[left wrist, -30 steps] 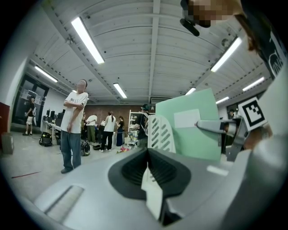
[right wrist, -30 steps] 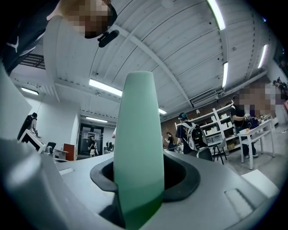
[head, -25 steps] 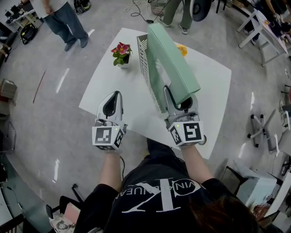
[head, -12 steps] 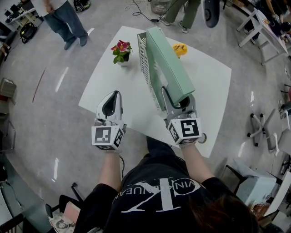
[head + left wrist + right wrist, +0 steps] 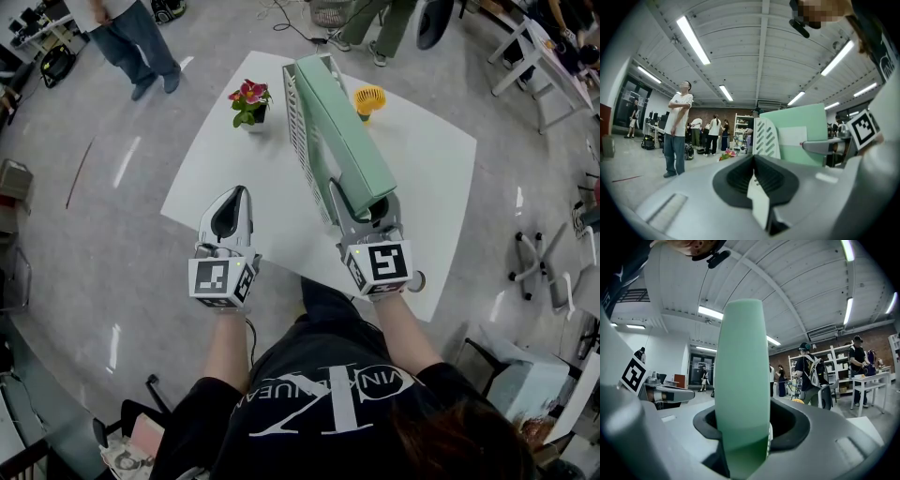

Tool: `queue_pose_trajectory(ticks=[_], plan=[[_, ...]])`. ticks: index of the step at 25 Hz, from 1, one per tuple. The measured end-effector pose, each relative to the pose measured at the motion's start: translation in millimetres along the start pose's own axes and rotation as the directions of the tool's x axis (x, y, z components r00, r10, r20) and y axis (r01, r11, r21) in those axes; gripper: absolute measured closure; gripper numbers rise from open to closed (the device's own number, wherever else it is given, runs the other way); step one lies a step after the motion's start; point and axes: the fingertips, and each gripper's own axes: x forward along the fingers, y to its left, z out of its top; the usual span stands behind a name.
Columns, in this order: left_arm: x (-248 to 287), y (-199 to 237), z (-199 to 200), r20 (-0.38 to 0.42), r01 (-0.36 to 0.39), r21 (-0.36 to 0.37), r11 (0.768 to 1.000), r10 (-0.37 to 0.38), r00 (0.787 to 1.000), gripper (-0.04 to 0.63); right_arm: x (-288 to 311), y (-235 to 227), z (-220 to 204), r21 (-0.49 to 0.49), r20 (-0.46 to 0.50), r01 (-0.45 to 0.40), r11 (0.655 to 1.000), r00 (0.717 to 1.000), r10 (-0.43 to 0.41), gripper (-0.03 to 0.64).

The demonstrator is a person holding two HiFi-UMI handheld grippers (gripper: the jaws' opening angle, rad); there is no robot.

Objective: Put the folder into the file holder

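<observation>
A pale green folder (image 5: 345, 141) stands on edge over the white table (image 5: 431, 178), its long side against the slotted white file holder (image 5: 300, 141). My right gripper (image 5: 362, 208) grips the folder's near end, and its jaws are opening with the folder (image 5: 740, 380) still pressed between them. My left gripper (image 5: 233, 201) hovers shut and empty over the table's near left edge. From the left gripper view, the folder (image 5: 801, 136) and the holder (image 5: 766, 138) rise side by side to the right.
A small pot of pink flowers (image 5: 249, 105) stands left of the holder. A yellow fan (image 5: 368, 97) sits behind the folder. People stand beyond the table, and chairs (image 5: 539, 272) are on the right.
The folder has tilted down and swung left, closer against the file holder, uncovering the yellow fan. My right gripper followed it slightly. The left gripper stayed put.
</observation>
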Motion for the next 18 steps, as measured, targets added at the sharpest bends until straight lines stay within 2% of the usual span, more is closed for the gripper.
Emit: queue_pose_trajectory(ticks=[3, 9, 18], plan=[[-2.5, -0.4, 1.1, 0.002, -0.001, 0.000, 1.000, 0.001, 1.000, 0.595, -2.7, 3.0, 0.5, 0.000, 0.003, -0.018, 1.000, 1.000, 0.018, 0.388], [-9.8, -5.0, 4.7, 0.011, 0.003, -0.003, 1.000, -0.003, 1.000, 0.595, -12.1, 8.6, -0.1, 0.016, -0.006, -0.043, 0.999, 0.999, 0.043, 0.328], [-26.2, -16.9, 7.0, 0.018, 0.020, -0.003, 1.000, -0.020, 1.000, 0.595, -35.8, 10.5, 7.7, 0.023, 0.007, -0.028, 0.999, 1.000, 0.028, 0.319]])
